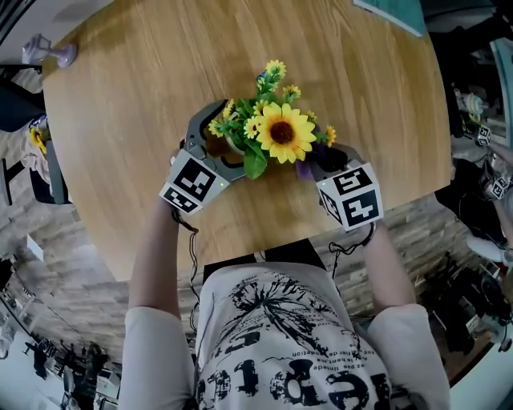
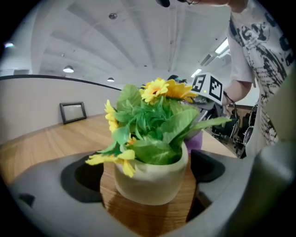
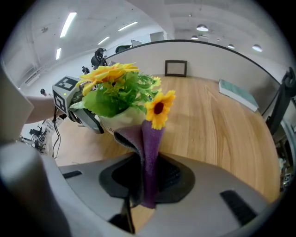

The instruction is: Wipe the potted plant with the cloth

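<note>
A potted plant (image 1: pixel 272 132) with a big sunflower and green leaves stands near the table's front edge. Its cream pot (image 2: pixel 150 173) sits between the wide jaws of my left gripper (image 1: pixel 227 142), which is open; wood shows on either side of the pot, so the pads stand clear of it. My right gripper (image 1: pixel 321 160) is on the plant's right side, shut on a purple cloth (image 3: pixel 149 157). The cloth rises from the jaws and touches the pot's side and a small sunflower (image 3: pixel 158 109). The left gripper (image 2: pixel 148 185) points almost level at the pot.
The round wooden table (image 1: pixel 144 72) has a teal book (image 1: pixel 393 12) at its far right edge. A small picture frame (image 2: pixel 72 111) stands at the far side. A small purple object (image 1: pixel 48 52) sits off the table's far left.
</note>
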Tool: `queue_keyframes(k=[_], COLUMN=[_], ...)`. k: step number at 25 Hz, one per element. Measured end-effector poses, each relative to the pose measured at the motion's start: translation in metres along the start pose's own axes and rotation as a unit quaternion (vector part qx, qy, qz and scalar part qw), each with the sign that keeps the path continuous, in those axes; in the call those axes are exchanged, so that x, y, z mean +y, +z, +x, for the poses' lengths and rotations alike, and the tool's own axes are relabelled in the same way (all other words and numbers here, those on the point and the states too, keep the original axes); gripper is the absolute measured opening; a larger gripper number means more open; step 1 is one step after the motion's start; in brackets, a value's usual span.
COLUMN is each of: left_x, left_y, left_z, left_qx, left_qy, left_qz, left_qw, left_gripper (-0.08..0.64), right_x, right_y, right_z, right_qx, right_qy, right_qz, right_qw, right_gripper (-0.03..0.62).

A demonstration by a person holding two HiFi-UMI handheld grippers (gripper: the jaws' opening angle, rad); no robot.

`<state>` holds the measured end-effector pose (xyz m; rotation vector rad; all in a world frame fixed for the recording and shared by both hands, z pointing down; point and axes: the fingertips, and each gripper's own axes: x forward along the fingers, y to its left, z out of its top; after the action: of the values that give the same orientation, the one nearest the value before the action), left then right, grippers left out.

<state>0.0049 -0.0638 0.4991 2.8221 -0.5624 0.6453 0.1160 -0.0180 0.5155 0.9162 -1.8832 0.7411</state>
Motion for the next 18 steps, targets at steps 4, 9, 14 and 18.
queue_keyframes(k=[4, 9, 14, 18], left_x=[-0.002, -0.002, -0.003, -0.003], left_y=[-0.013, -0.007, -0.011, -0.010], left_z=[0.007, 0.018, 0.024, 0.022], left_qx=[0.026, 0.007, 0.033, 0.029], left_qy=[-0.008, -0.008, -0.017, -0.007], left_qz=[0.027, 0.023, 0.032, 0.031], left_qw=[0.9993, 0.9997, 0.9988, 0.9991], left_gripper=[0.571, 0.568, 0.538, 0.532], right_x=[-0.002, -0.001, -0.001, 0.000], right_y=[0.003, 0.003, 0.004, 0.004], right_z=[0.001, 0.002, 0.003, 0.005], right_qx=[-0.016, -0.017, -0.015, -0.015], right_qy=[0.005, 0.004, 0.003, 0.001], right_qz=[0.017, 0.022, 0.028, 0.035], right_qw=[1.000, 1.000, 0.999, 0.999], right_gripper=[0.084, 0.084, 0.084, 0.084])
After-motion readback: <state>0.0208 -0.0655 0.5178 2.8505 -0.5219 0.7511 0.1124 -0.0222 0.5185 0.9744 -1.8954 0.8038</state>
